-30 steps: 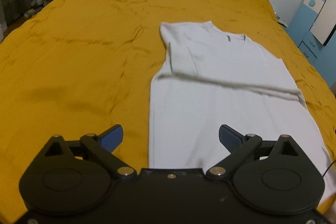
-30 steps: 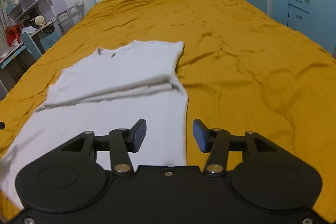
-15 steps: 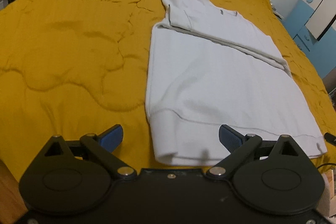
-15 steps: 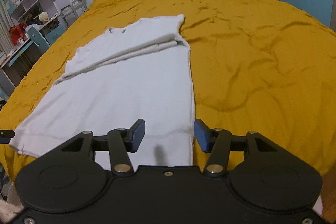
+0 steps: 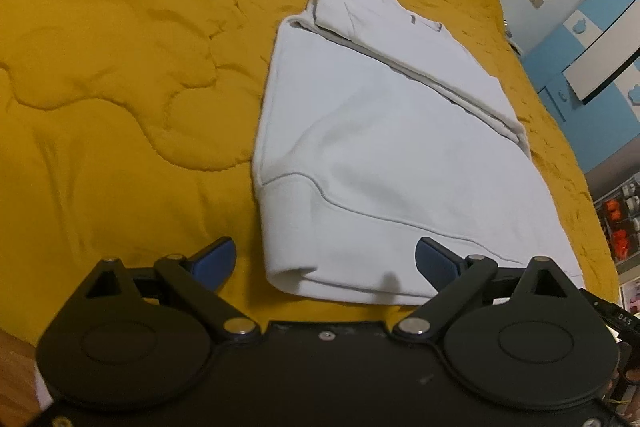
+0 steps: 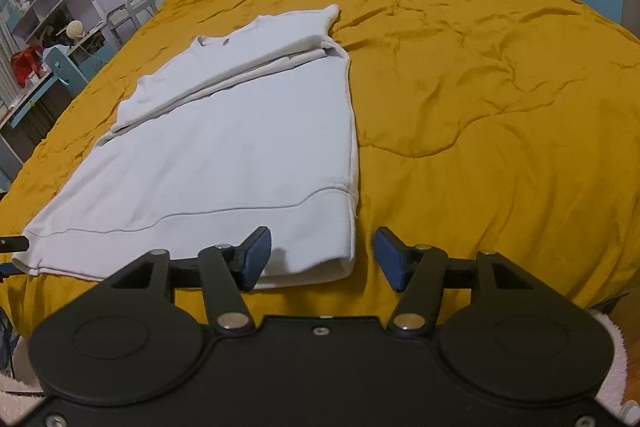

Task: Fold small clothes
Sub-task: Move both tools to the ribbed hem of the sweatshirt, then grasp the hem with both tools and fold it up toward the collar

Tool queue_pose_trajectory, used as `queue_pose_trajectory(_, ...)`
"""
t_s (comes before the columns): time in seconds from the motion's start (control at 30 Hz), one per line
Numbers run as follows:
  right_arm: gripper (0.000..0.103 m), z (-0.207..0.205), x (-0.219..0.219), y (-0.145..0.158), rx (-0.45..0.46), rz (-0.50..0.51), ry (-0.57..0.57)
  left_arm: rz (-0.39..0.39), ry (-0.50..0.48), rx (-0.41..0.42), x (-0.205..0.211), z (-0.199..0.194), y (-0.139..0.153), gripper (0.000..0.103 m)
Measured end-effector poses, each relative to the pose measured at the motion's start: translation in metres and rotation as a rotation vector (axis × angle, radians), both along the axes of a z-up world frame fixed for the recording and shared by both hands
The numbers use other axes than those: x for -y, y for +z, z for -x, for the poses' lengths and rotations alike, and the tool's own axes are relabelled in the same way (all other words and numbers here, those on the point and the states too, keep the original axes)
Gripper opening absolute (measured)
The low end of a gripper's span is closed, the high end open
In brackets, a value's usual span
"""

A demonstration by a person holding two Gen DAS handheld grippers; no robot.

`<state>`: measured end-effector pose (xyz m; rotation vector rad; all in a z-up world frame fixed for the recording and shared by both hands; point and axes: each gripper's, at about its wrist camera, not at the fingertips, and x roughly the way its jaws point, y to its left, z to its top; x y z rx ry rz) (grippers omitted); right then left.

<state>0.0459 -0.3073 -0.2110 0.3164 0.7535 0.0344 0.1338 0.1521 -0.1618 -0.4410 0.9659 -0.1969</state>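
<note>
Both grippers spread, empty: left gripper, right gripper each facing near hem corner of white cotton sweatshirt on mustard quilt; long axis runs away.

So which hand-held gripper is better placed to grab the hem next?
Neither clearly: left hand-held gripper and right hand-held gripper each hang open over a bottom corner of the white shirt; probably both lift together.
</note>
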Motion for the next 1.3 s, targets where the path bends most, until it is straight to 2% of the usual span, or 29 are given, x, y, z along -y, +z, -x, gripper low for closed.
queue_pose_trajectory(0.1,0.061,-0.003,-0.003,-0.001,-0.006,-0.005,0.001,0.001,0.001,0.003,0.001,-0.001,-0.002,0.099)
queue_pose_trajectory(0.2,0.061,-0.004,-0.006,-0.002,-0.003,-0.011,0.014,0.002,0.013,0.009,-0.001,0.0,-0.003,0.082)
queue_pose_trajectory(0.27,0.048,-0.005,-0.007,-0.002,-0.007,-0.022,0.029,0.001,0.021,0.007,-0.003,0.001,-0.003,0.07)
queue_pose_trajectory(0.3,0.045,-0.005,-0.008,-0.002,-0.01,-0.028,0.03,0.004,0.028,0.006,-0.005,0.002,-0.003,0.066)
queue_pose_trajectory(0.4,0.031,-0.006,-0.006,-0.004,-0.012,-0.05,0.019,0.012,0.044,0.0,-0.01,0.002,-0.003,0.035)
queue_pose_trajectory(0.43,0.025,-0.005,-0.005,-0.003,-0.013,-0.058,0.015,0.027,0.044,0.0,-0.012,0.003,-0.003,0.022)
queue_pose_trajectory(0.47,0.018,-0.004,-0.004,-0.003,-0.012,-0.065,0.012,0.052,0.046,-0.002,-0.016,0.004,-0.003,0.016)
queue_pose_trajectory(0.57,0.011,-0.001,0.002,0.002,-0.001,-0.106,0.001,0.09,0.069,-0.003,-0.022,0.005,-0.002,0.006)
queue_pose_trajectory(0.67,0.01,0.001,0.005,0.007,0.014,-0.135,0.001,0.102,0.069,0.018,-0.022,0.008,0.002,0.002)
queue_pose_trajectory(0.83,0.009,0.001,0.003,0.011,0.028,-0.129,0.012,0.098,0.065,0.037,-0.023,0.009,0.005,0.002)
queue_pose_trajectory(0.93,0.009,0.0,0.005,0.007,0.023,-0.144,-0.003,0.131,0.078,0.036,-0.027,0.01,0.0,0.002)
queue_pose_trajectory(1.1,0.009,-0.001,0.012,0.016,0.058,-0.197,-0.019,0.146,0.071,0.098,-0.029,0.008,0.019,0.002)
queue_pose_trajectory(1.3,0.008,-0.03,0.018,0.043,0.132,-0.246,-0.016,0.163,0.052,0.155,-0.024,-0.026,0.046,0.002)
